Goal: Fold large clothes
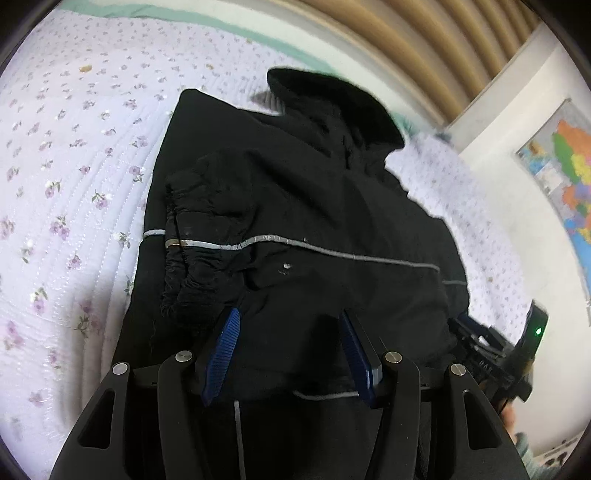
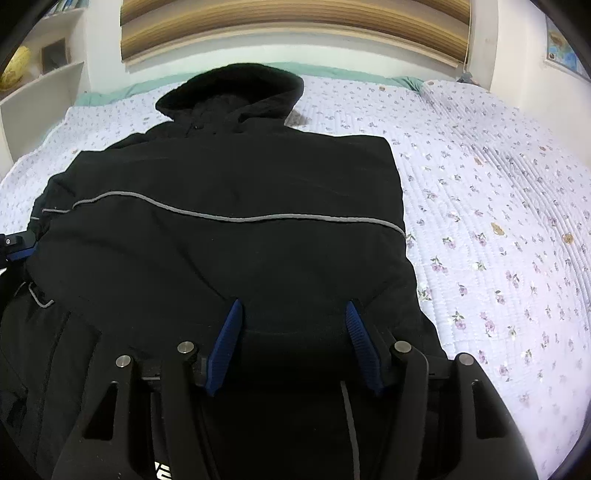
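Note:
A large black hooded jacket [image 1: 314,206] with a thin grey reflective stripe lies on the bed, hood toward the headboard. One sleeve with a gathered cuff [image 1: 192,258] is folded across its body. My left gripper [image 1: 290,321] is open, its blue pads over the jacket's lower part. My right gripper [image 2: 293,314] is open too, low over the jacket [image 2: 240,177] near its hem. The right gripper also shows in the left wrist view [image 1: 495,354], and the left gripper at the left edge of the right wrist view [image 2: 18,247].
The bed has a white quilt with small purple flowers [image 2: 498,240] and a green sheet edge [image 2: 103,96] at the head. A wooden headboard [image 2: 295,33], white shelves [image 2: 44,85] and a wall map [image 1: 565,184] stand around it.

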{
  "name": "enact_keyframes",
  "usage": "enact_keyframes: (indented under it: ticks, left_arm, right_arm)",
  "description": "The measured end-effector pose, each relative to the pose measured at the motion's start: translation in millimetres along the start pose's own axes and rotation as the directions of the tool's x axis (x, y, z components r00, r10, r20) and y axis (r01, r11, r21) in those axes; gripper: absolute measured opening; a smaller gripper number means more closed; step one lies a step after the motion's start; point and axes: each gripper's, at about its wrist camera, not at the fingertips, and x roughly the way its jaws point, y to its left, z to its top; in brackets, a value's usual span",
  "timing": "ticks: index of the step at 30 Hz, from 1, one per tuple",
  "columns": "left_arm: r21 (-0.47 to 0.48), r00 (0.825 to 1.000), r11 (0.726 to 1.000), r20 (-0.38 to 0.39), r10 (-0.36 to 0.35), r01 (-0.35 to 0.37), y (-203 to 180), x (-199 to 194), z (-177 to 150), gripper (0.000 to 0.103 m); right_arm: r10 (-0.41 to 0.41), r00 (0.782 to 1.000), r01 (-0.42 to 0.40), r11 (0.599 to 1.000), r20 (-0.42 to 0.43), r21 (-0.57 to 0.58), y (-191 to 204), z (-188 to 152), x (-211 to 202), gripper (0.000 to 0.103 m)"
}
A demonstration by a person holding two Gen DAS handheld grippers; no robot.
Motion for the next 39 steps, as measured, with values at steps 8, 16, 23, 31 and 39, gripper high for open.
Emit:
enact_keyframes:
  ticks: [8, 16, 23, 31, 39]
  left_arm:
    - [0.019, 0.994, 0.996, -0.056, 0.094, -0.093, -55.3, -79.6, 71.3, 0.058]
    - [-0.041, 0.994, 0.995, 0.047, 0.096, -0.094, -58.4, -83.9, 199.4, 0.065]
    - [-0.111, 0.991, 0.986, -0.052, 0.12, -0.126, -19.8, 41.3, 263.0, 0.066]
    - [-0.192, 0.991, 0.975, -0.097, 0.096, -0.113, 12.2, 156.6, 277.8, 0.066]
    - [-0.224, 0.99, 0.966, -0.087, 0.114, -0.131, 26.5, 202.3, 297.3, 0.016]
  right_arm:
    - [0.109, 0.977, -0.095, 0.992, -0.186, 0.083, -17.3, 86.3, -44.3, 0.063]
    - [0.122, 0.992, -0.114, 0.979, -0.04, 0.17, -41.0, 236.6, -60.5, 0.067]
    - [0.198, 0.971, -0.155, 0.948, -0.133, 0.276, -48.6, 281.6, 49.4, 0.07]
    - [0.238, 0.946, -0.167, 0.94, -0.22, 0.297, -44.1, 300.1, 164.7, 0.07]
    - [0.298, 0.911, -0.198, 0.923, -0.284, 0.331, -37.9, 305.8, 246.3, 0.021]
